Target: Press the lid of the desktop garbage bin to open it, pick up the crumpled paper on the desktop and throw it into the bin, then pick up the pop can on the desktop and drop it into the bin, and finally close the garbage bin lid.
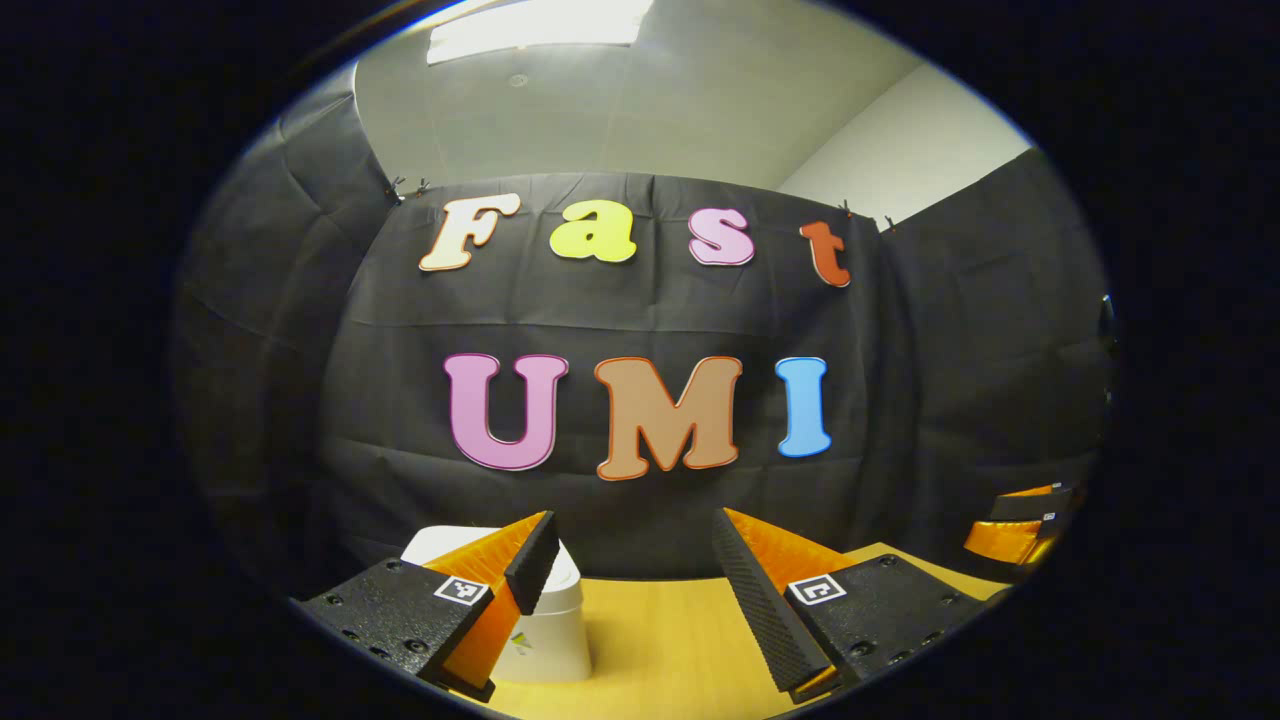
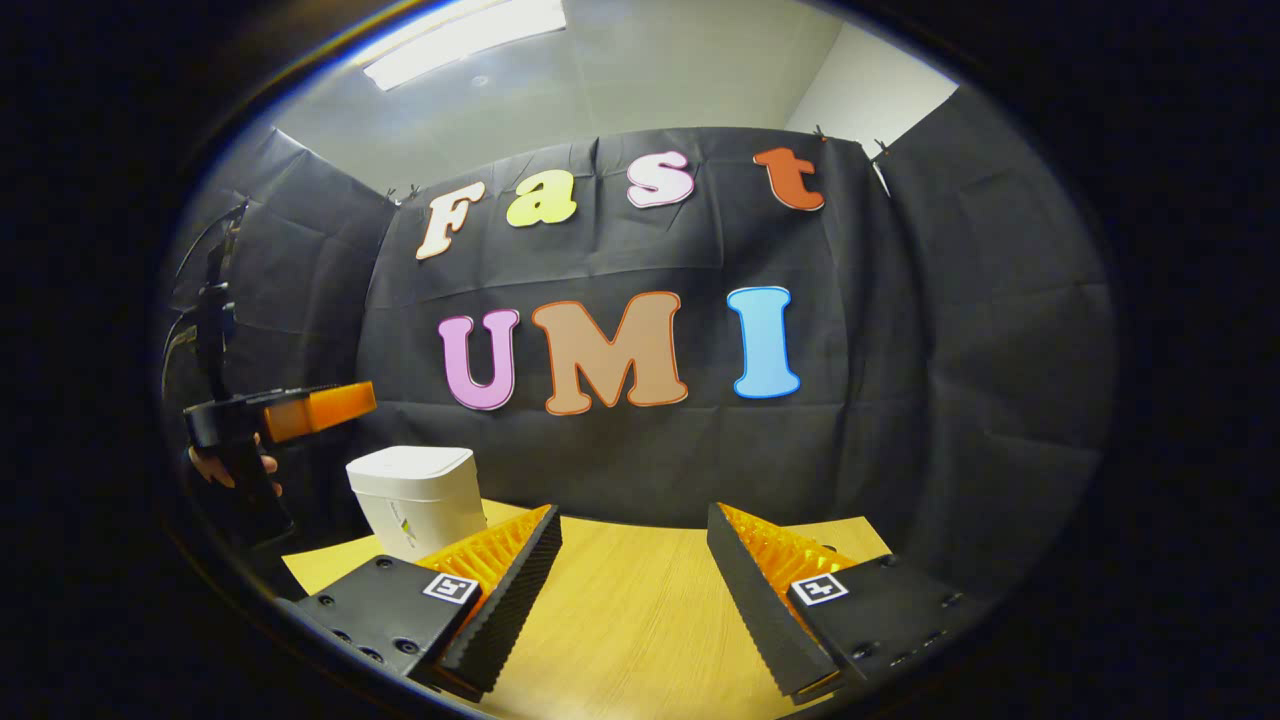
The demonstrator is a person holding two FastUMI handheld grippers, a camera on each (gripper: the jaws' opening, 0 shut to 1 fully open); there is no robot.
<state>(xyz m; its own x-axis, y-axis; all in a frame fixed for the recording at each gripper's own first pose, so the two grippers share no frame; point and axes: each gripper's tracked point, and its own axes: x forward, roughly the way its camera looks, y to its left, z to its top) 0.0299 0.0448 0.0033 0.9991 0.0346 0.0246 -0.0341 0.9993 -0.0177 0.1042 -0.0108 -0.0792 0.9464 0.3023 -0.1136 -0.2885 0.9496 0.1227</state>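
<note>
While the garbage bin sits lid-down near the table's far left edge, both grippers hang spread and empty; left gripper should drop squarely onto the lid, press firmly, then lift clear.

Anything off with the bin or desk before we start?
Nothing stands out. The white garbage bin stands upright on the wooden desk with its lid down. Both grippers, left and right, have their jaws open, holding nothing.
</note>
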